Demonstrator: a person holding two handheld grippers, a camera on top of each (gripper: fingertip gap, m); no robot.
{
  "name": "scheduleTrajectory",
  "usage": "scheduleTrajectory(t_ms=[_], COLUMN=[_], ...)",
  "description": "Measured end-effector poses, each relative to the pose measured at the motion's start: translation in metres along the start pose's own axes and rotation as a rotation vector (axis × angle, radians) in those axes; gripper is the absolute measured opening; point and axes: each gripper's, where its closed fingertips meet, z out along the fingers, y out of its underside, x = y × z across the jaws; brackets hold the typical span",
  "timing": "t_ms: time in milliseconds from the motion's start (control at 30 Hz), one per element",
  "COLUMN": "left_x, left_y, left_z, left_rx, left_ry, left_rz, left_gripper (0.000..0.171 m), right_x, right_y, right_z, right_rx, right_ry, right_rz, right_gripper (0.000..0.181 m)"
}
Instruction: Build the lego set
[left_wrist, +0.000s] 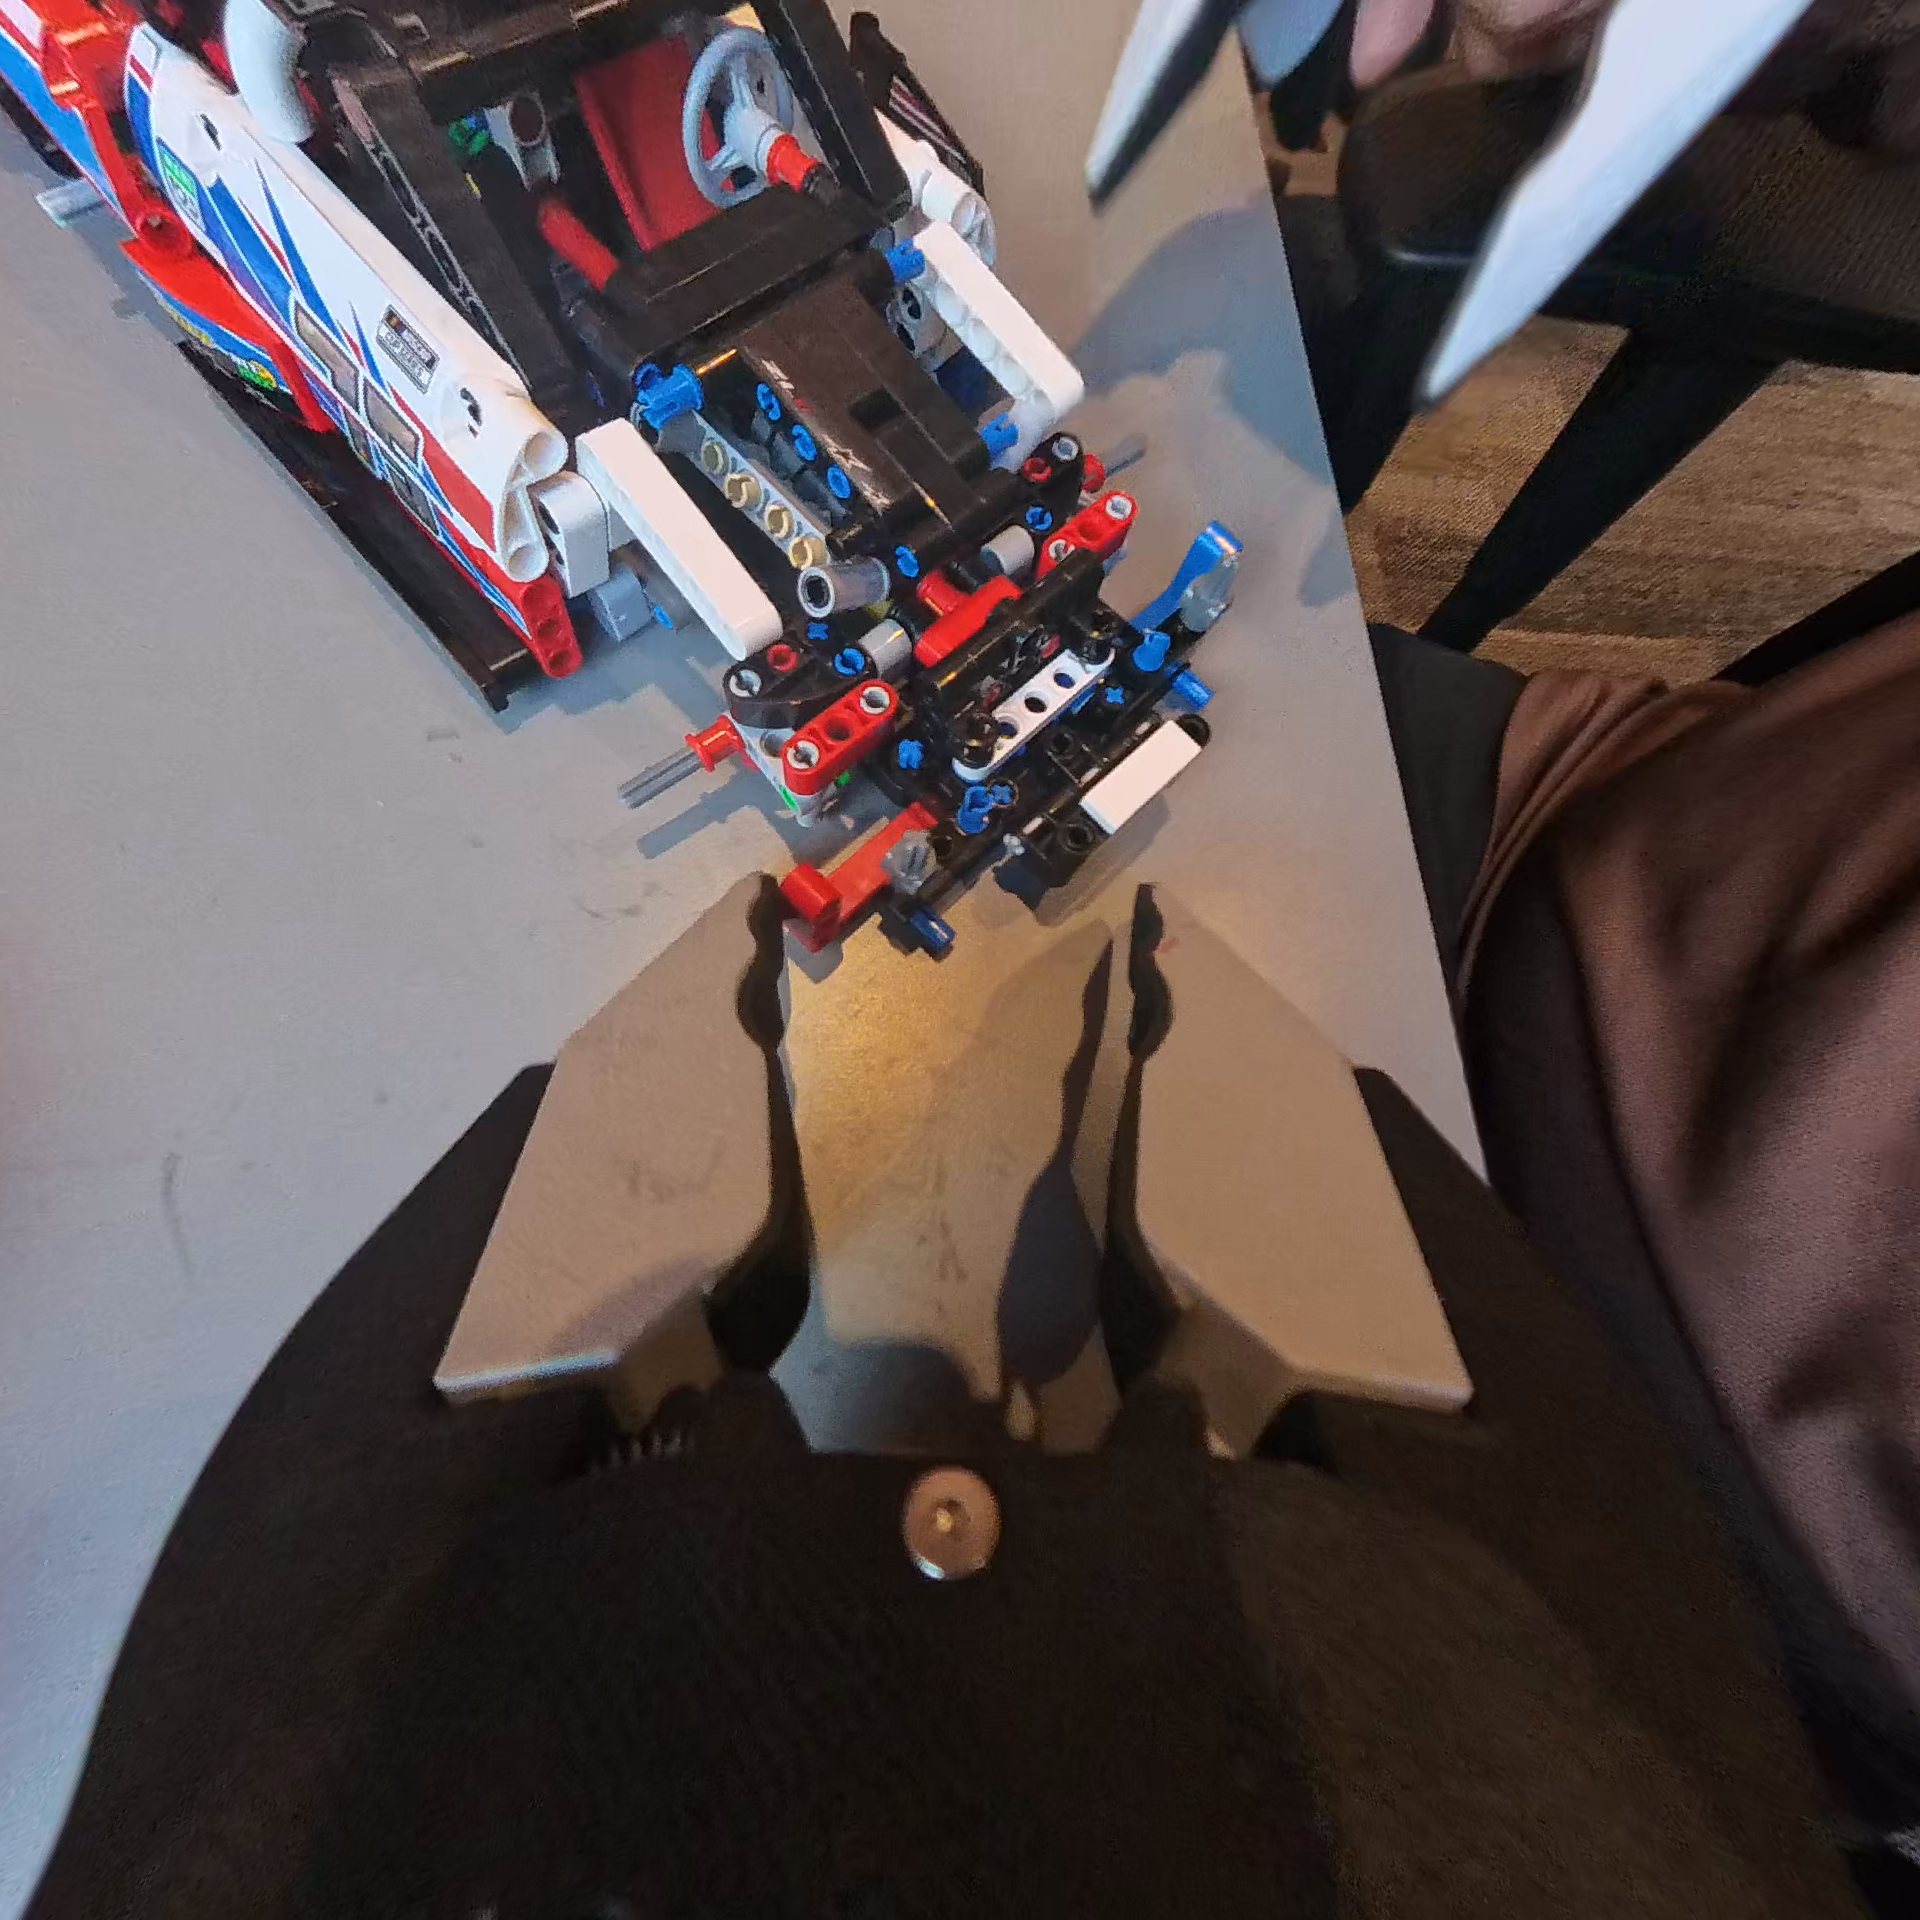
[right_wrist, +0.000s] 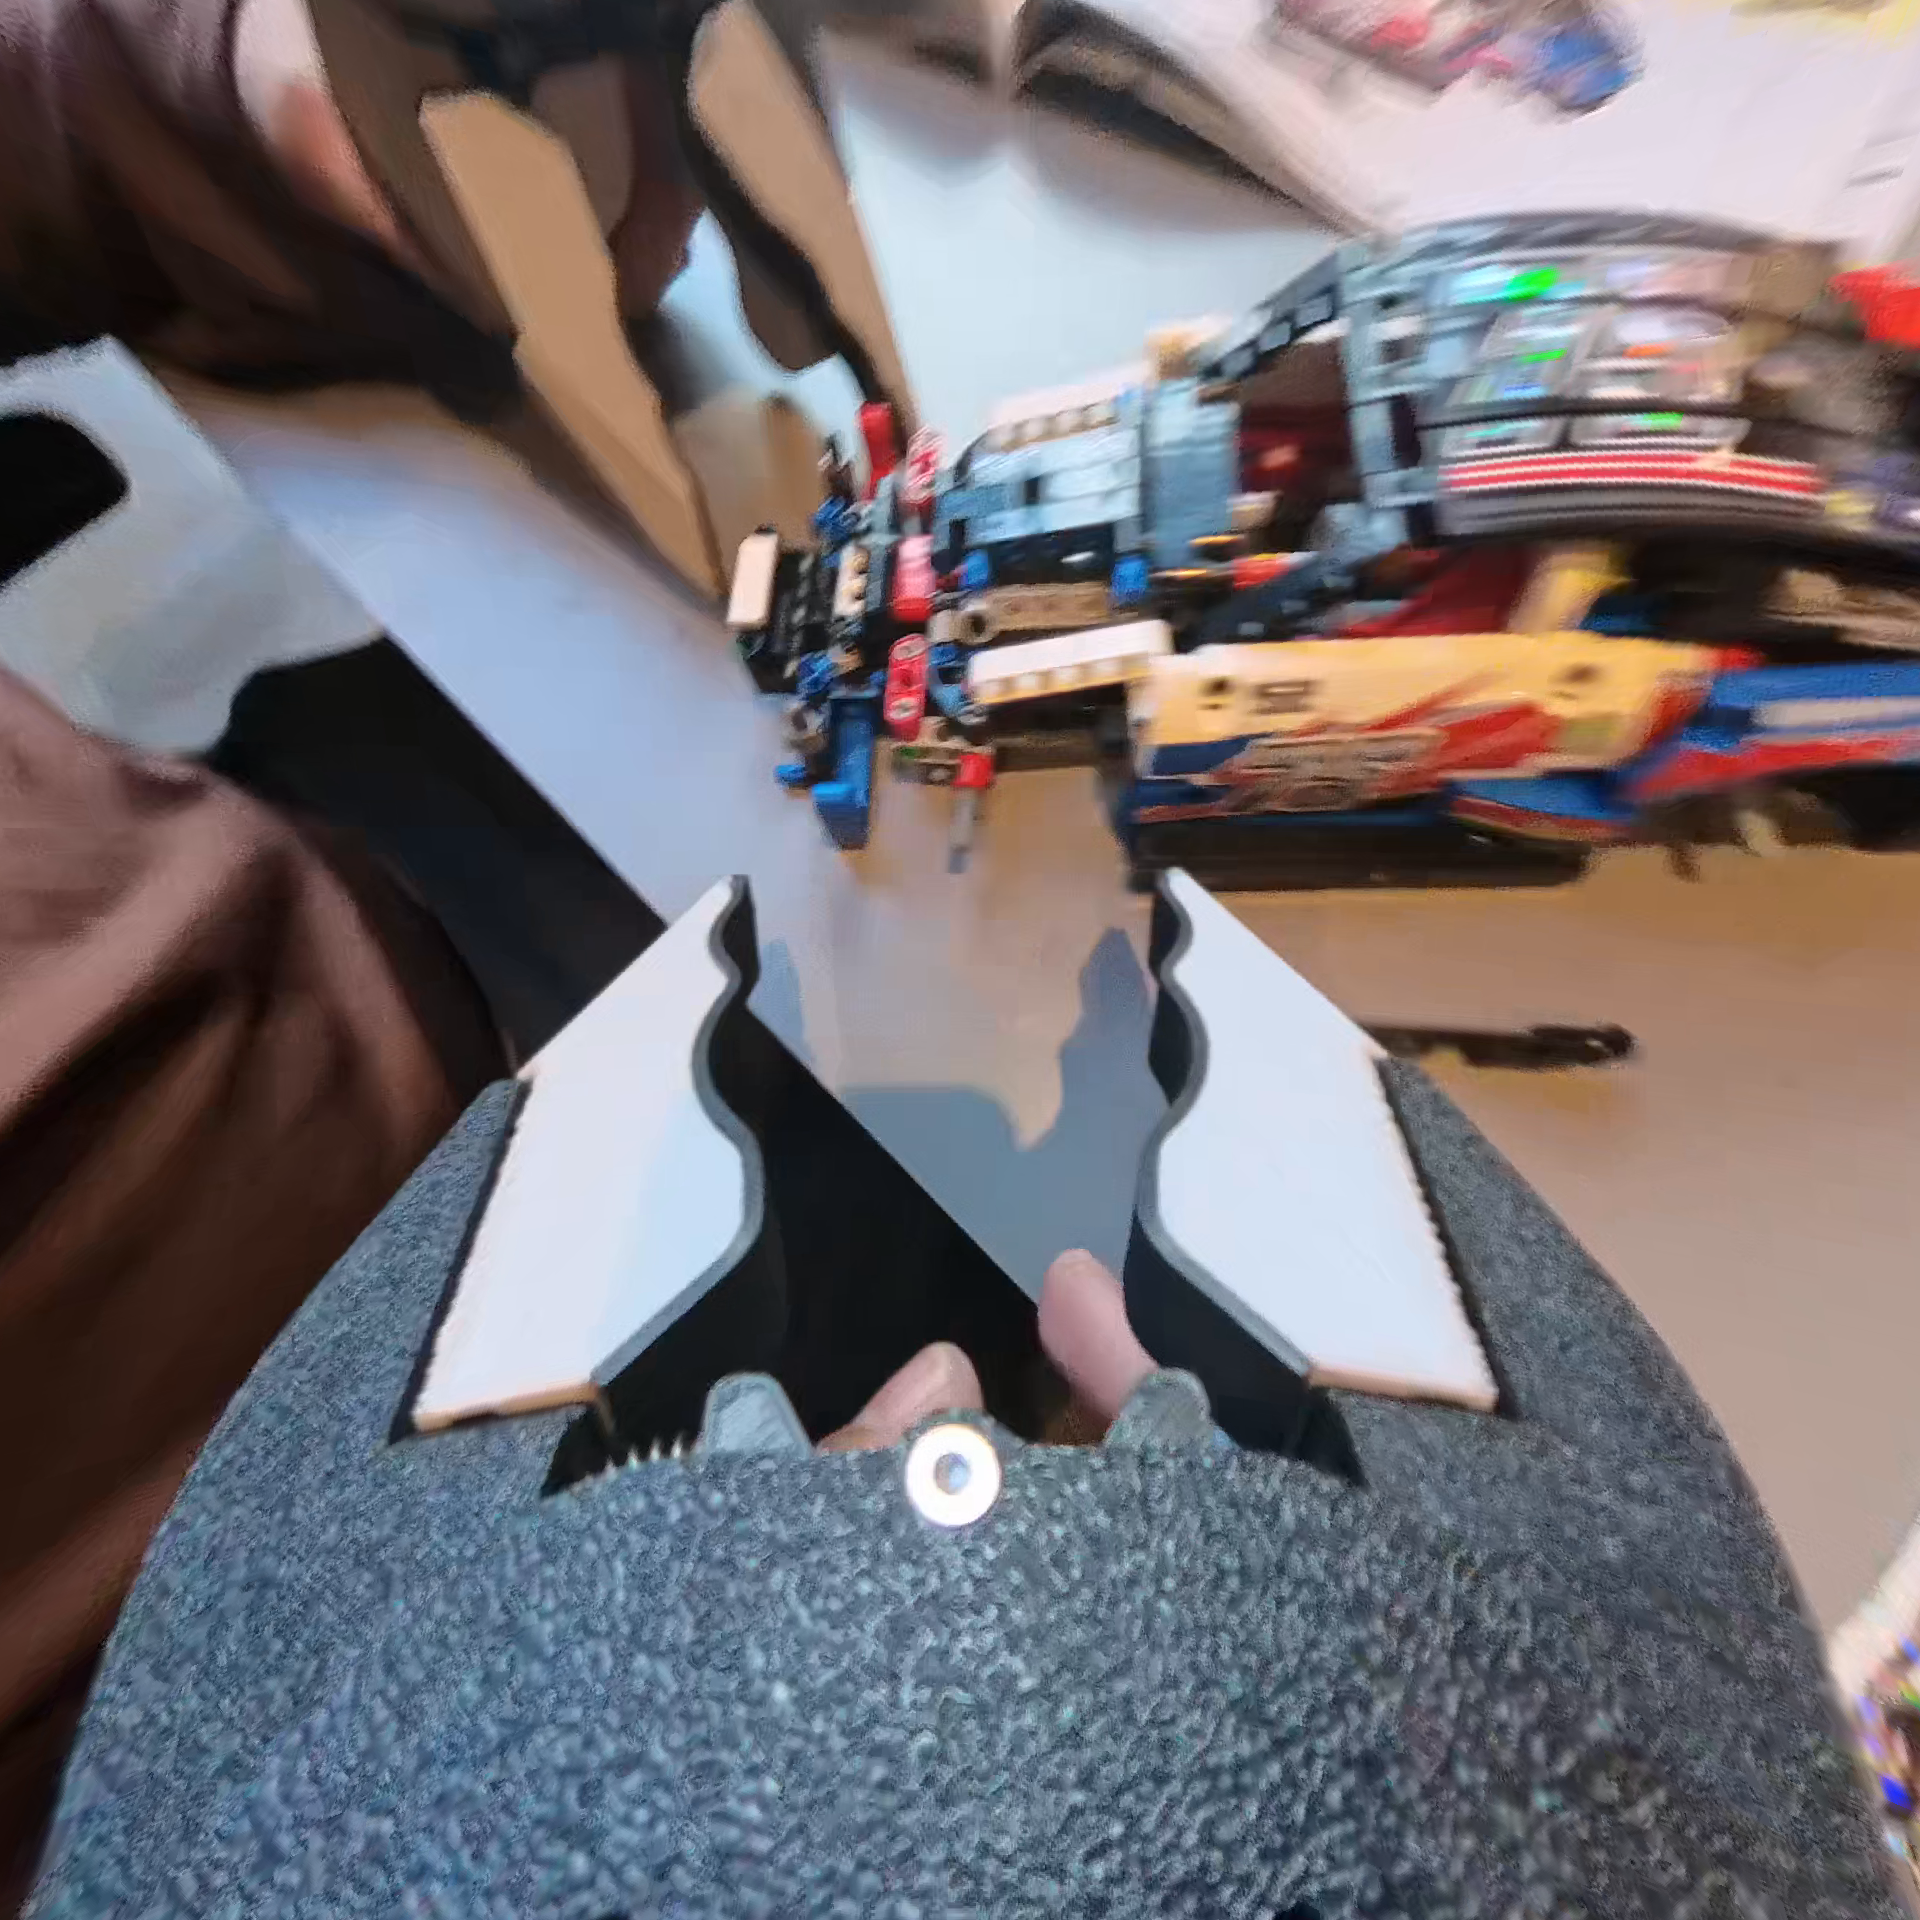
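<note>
Lego car (left_wrist: 582, 343) sits on the grey table (left_wrist: 208, 935), unfinished nose with exposed pins toward you. Your left tool (left_wrist: 951, 904) hangs just short of that nose, jaws apart, empty; right tool (right_wrist: 951, 894) likewise apart and empty, its view motion-blurred. Judged rigid but brittle at the joints, light, smooth-sided: grip the black frame (left_wrist: 831, 343), not the protruding blue lever (left_wrist: 1195, 582) or pins.

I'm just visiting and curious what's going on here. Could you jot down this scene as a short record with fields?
Main object: partly built red, white and blue plastic brick race car, unfinished front end facing the left gripper
Surface: grey table
Left gripper: jaws open, empty, just short of the car's front
Right gripper: jaws open, empty, farther from the car
Image quality: right wrist view blurred
</note>
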Motion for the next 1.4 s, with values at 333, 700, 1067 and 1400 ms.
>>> scheduleTrajectory(t_ms=[333, 700, 1067, 1400], left_x=[0.017, 0.028, 0.016, 0.009], left_y=[-0.002, -0.009, -0.003, -0.002], left_z=[0.005, 0.004, -0.001, -0.003], left_rx=[-0.001, 0.047, 0.028, 0.033], left_ry=[0.027, 0.070, 0.032, 0.031], left_rz=[0.010, 0.003, -0.008, -0.043], left_gripper=[0.068, 0.061, 0.053, 0.052], right_x=[0.087, 0.109, 0.122, 0.123], right_y=[-0.008, 0.037, 0.042, 0.045], right_z=[-0.060, -0.025, -0.010, -0.016], right_rx=[0.368, 0.016, -0.099, -0.055], right_ry=[0.279, 0.343, 0.460, 0.388], right_rz=[0.270, 0.389, 0.302, 0.352], right_gripper=[0.136, 0.074, 0.051, 0.015])
